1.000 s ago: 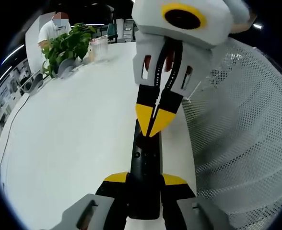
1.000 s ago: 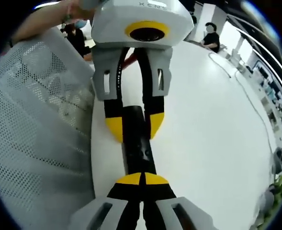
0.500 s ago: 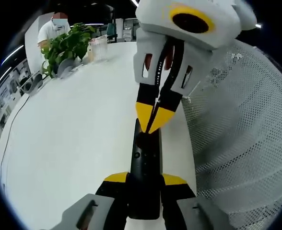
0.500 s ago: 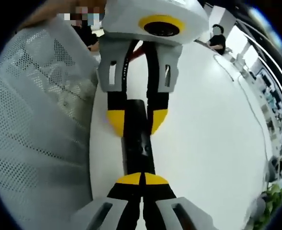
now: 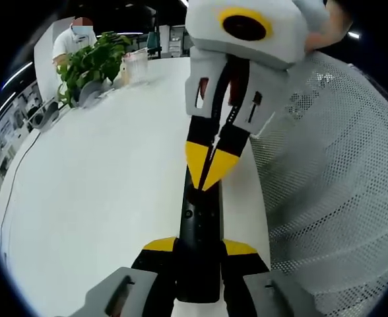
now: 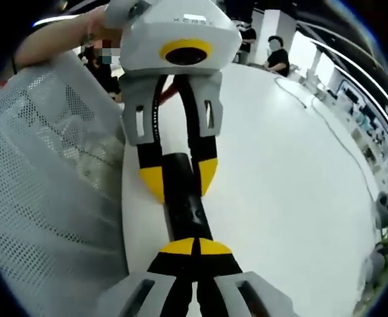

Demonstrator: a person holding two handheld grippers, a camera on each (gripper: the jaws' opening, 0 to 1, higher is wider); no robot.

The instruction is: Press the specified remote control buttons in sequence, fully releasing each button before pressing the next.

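Opposed close views along shared remote (image 5: 198, 231)

— What's the thing being worked on?
— A long, slim black plastic remote control (image 5: 198, 244), lying flat on the white table, button face up.
— How does it sit?
— In the left gripper view it runs straight away from the camera (small round buttons show near its middle). In the right gripper view the same remote (image 6: 184, 208) stretches lengthwise, close beside the table's edge.
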